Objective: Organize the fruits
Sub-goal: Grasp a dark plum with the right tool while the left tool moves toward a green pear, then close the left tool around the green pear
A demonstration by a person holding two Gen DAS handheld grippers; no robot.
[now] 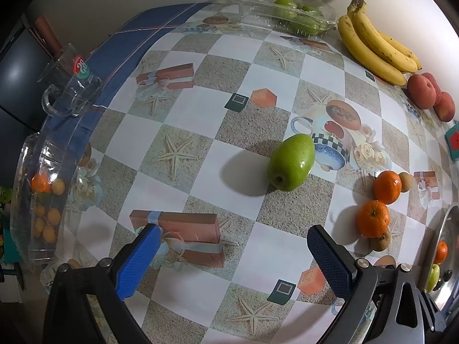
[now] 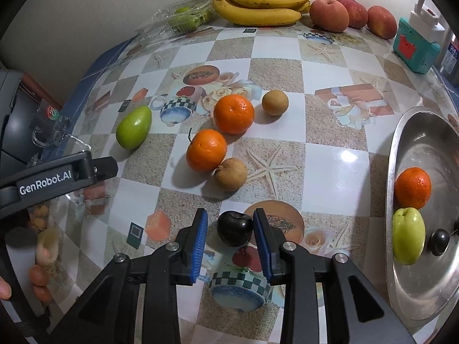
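The table (image 2: 338,166) is big and spreads out ahead of both grippers. Off to the right of the right gripper (image 2: 230,239) sits a shiny metal tray (image 2: 424,132), with an orange (image 2: 412,184) and a green fruit (image 2: 408,235) on it. At the far edge, by the wall, lie the bananas (image 2: 258,3) and the red apples (image 2: 330,14).

The right gripper points down, and a small dark fruit (image 2: 234,228) sits between its blue pads (image 2: 200,243). The jaws stand a little apart. The right pad looks to be against the fruit, and there is a small gap on the left, so I think it is not squeezed. The fruit looks to be resting on the table.

The left gripper (image 1: 232,258) is wide open and holds nothing. A green mango (image 1: 291,166) lies on the table ahead of it.

If the dark fruit is to go on the tray, I think the pads should close softly on its middle, for it is round and could roll.

Just ahead of the right gripper are two oranges (image 2: 206,150) and two brown fruits (image 2: 231,174). The way to the right looks open. Lift the fruit up over the tray's rim.
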